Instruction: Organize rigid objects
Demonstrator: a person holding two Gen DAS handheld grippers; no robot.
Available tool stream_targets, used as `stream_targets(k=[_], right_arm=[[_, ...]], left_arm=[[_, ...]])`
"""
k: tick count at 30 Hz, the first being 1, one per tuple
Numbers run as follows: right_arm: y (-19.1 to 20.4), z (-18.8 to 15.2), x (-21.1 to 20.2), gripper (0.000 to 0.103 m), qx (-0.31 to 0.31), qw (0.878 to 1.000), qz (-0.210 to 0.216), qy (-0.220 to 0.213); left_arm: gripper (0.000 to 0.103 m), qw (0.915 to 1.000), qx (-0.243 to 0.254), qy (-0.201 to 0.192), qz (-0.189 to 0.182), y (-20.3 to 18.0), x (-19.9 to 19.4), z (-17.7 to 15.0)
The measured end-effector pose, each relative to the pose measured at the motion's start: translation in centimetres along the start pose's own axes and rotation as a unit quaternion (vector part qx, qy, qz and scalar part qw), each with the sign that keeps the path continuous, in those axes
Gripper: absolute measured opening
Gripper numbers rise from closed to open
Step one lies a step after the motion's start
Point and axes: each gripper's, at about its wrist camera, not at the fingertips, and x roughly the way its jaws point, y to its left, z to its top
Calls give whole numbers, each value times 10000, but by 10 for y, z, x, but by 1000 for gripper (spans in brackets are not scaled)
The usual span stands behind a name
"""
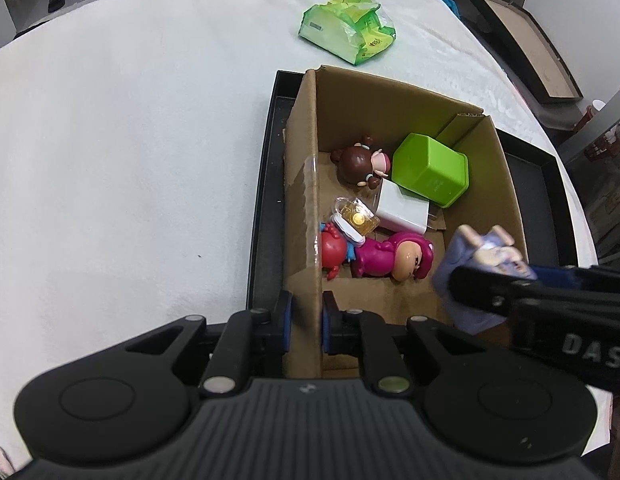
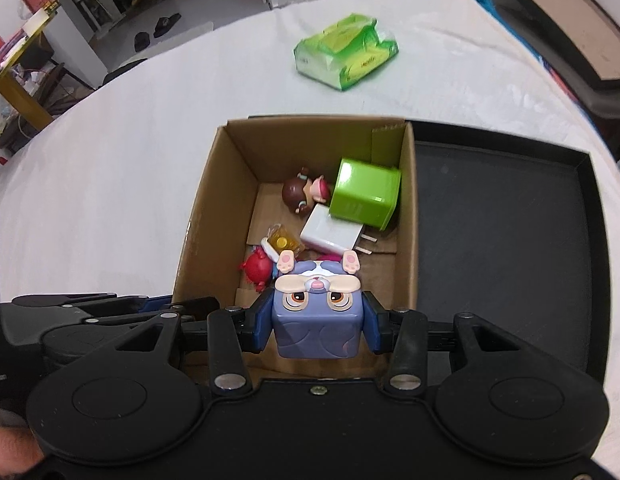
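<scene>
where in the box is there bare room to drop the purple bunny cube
The cardboard box is crowded along its left and far right: green cube, white charger, the dolls. Bare floor shows near the right wall, below the charger, beside the pink doll, and in the far left corner behind the brown-haired doll. The bunny cube hangs over the near end.

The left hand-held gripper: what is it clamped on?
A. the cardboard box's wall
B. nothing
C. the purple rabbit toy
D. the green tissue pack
A: the left hand-held gripper has its pads either side of the cardboard box wall, while the right hand-held gripper holds the purple rabbit toy.
</scene>
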Motion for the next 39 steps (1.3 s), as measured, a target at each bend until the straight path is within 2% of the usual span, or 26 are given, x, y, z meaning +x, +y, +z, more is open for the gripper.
stream_targets(k=[10, 19, 29, 34, 39], right_arm=[[-1, -3, 29, 44, 234, 9993, 109, 267], [-2, 3, 42, 44, 390, 9990, 18, 239], [-20, 3, -12, 44, 565, 9982, 147, -163], [-30, -4, -42, 44, 650, 9970, 159, -391], [-36, -18, -71, 46, 694, 9958, 148, -583]], left_arm=[[14, 10000, -37, 9, -40, 2, 0, 1], [15, 9999, 17, 157, 20, -2, -1, 6], [17, 9998, 127, -24, 147, -21, -31, 7], [17, 9996, 204, -146, 93, -30, -53, 1], [25, 9994, 200, -269, 55, -34, -76, -7]])
